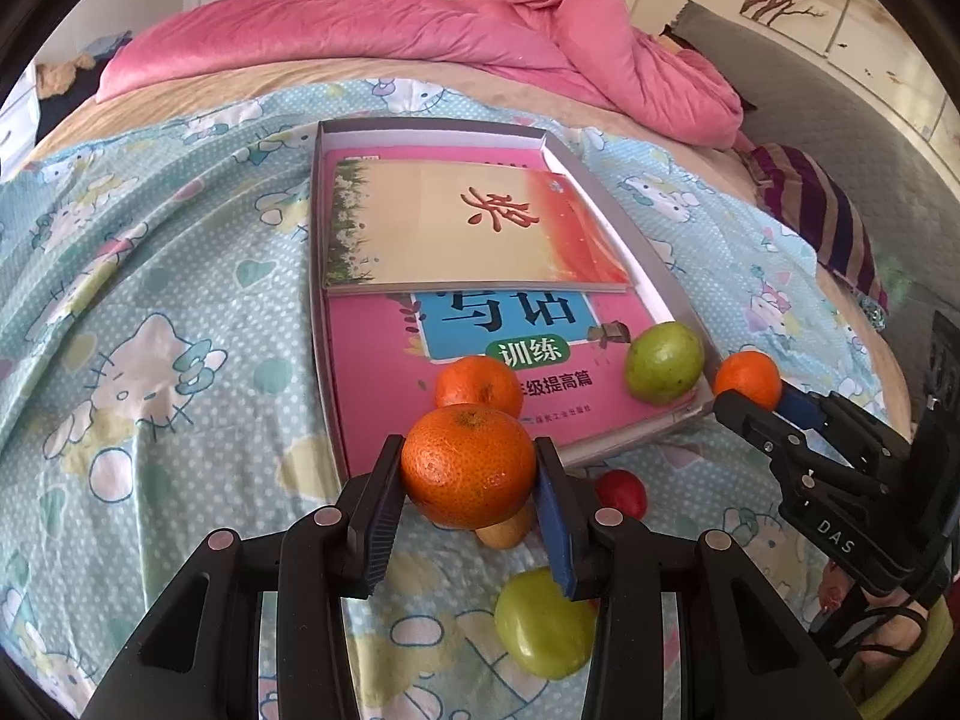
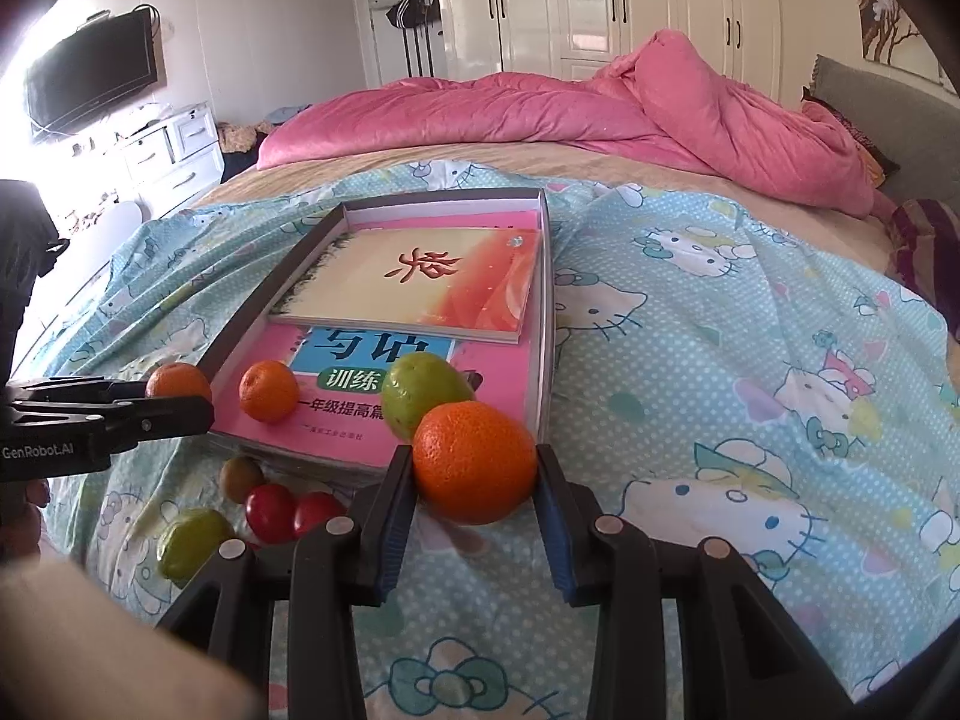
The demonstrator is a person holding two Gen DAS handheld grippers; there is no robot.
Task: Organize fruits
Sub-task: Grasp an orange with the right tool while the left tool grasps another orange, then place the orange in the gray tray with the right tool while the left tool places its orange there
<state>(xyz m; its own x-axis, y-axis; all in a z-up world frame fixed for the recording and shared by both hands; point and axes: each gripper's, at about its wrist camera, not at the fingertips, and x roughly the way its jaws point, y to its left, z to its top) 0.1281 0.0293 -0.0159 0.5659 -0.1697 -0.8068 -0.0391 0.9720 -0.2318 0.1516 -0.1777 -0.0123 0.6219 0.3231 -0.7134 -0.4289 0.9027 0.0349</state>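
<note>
1. In my left wrist view, my left gripper point(image 1: 471, 501) is clamped on a round orange mandarin point(image 1: 468, 465). Its skin is bumpy and shiny, with a small green stem spot on top. The blue pads press it on both sides, and it is held up above the bedsheet point(image 1: 150, 312).
2. Just behind it, a smaller mandarin point(image 1: 477, 384) sits on the pink book point(image 1: 384, 372) inside the grey tray point(image 1: 651, 267).
3. A green fruit point(image 1: 663, 363) sits at the near right corner of that tray.
4. Below my gripper, on the sheet, lie a second green fruit point(image 1: 543, 624), a red fruit point(image 1: 624, 492) and a brownish fruit point(image 1: 504, 531) that is partly hidden.
5. At the right, my right gripper point(image 1: 759, 402) is clamped on another mandarin point(image 1: 747, 378), just beside the tray's near right corner.
6. In my right wrist view, the right gripper point(image 2: 474, 477) squeezes its mandarin point(image 2: 474, 462), smooth and bright orange, near the tray's point(image 2: 543, 276) near edge.
7. The green fruit point(image 2: 423, 393) in the tray is right behind it. The small mandarin point(image 2: 269, 391) rests further left on the pink book point(image 2: 252, 408).
8. At the far left, my left gripper point(image 2: 180, 399) holds its mandarin point(image 2: 177, 383) by the tray's left side.
9. On the sheet at the near left lie a brown fruit point(image 2: 240, 477), two red fruits point(image 2: 270, 513) and a green one point(image 2: 192, 543).
</note>
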